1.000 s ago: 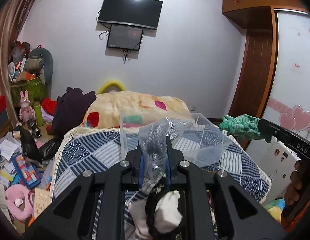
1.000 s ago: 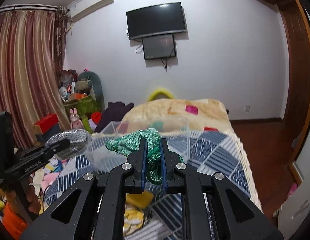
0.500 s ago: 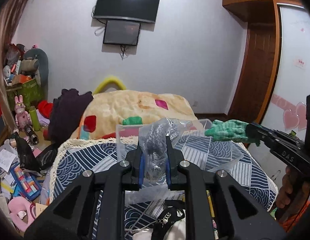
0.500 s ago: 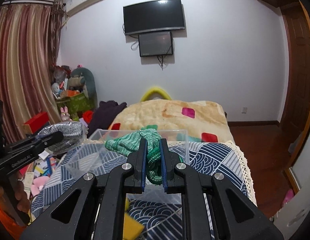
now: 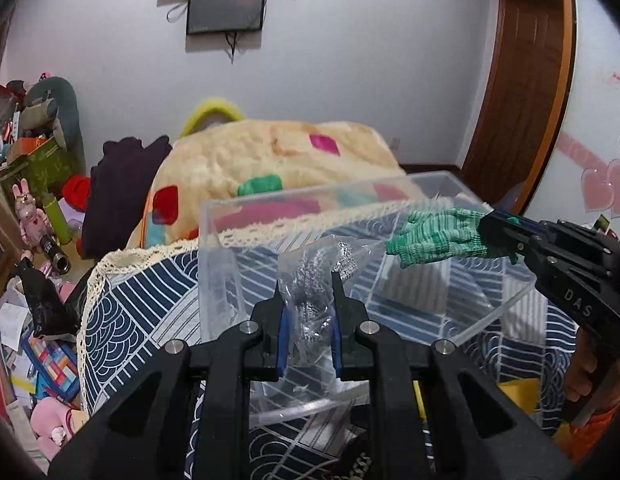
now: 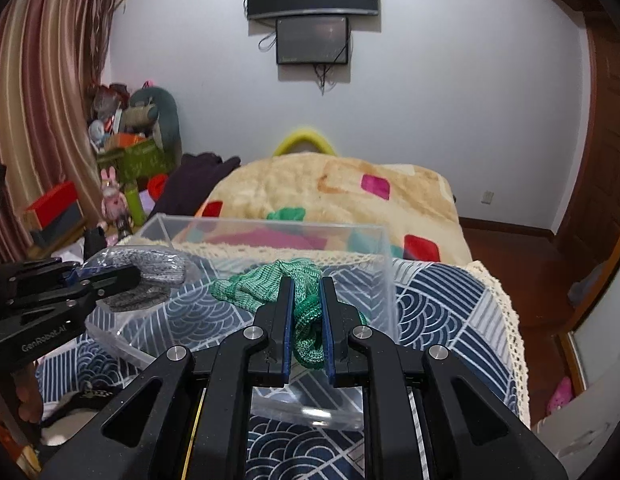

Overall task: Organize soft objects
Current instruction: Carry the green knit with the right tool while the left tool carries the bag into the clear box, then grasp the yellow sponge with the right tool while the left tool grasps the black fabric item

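Note:
A clear plastic box stands on the blue patterned bedspread. My left gripper is shut on a clear bag holding a grey knitted item and holds it over the box's near side. The bag also shows in the right wrist view, with the left gripper at the left. My right gripper is shut on a green knitted glove and holds it over the box. In the left wrist view the glove and right gripper reach in from the right.
A beige blanket with coloured patches lies behind the box. A dark garment hangs at the bed's left. Toys, boxes and papers clutter the floor on the left. A wooden door is at the right.
Both grippers have moved forward and down over the clear box, still holding their items. The box now lies right under the fingertips, and the two grippers are closer together.

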Demonstrator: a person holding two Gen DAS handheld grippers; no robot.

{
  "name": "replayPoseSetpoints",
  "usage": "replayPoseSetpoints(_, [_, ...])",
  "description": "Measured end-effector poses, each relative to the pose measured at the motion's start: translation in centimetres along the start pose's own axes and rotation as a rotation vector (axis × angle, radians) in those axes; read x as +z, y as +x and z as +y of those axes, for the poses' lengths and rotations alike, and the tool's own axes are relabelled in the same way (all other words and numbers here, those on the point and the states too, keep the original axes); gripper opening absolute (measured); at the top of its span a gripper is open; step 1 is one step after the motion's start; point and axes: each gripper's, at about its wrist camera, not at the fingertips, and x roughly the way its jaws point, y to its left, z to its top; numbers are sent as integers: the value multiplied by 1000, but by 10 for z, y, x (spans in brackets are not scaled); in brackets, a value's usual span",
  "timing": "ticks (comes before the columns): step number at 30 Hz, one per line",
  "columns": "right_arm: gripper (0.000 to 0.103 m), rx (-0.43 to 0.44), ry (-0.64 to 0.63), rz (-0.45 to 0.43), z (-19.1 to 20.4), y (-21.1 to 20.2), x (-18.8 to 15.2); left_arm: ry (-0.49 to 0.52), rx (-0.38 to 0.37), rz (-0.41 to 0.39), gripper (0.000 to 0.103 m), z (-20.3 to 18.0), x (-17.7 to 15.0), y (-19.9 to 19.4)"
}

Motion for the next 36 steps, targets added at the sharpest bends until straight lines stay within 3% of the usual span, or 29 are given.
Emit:
replayPoseSetpoints(11, [12,5,-36,96,4,26,-5,46,26,50,18,-2,-2,20])
replayPoseSetpoints(17, [17,6,-39,91,3,23,-4,60,52,45,34,-6,-4,18])
replayPoseSetpoints(19, [24,6,-33,86,4,21,-3,63,60,34,48,-6,-5,13])
replayPoseSetpoints(21, [31,9,-26,77,4,18,-2,62,58,18,56,-7,-5,8])
replayPoseSetpoints(24, [37,8,-17,57,2,12,-1,57,47,3,58,-7,-4,0])
replayPoseSetpoints(26, [38,12,-10,45,1,6,0,46,59,-16,65,-6,-3,-6])
replayPoseSetpoints(32, [38,31,3,-3,-1,-15,3,30,69,-53,67,-4,-4,-27])
replayPoseSetpoints(36, [43,38,0,-41,1,-33,3,14,55,-98,74,-3,-6,-51])
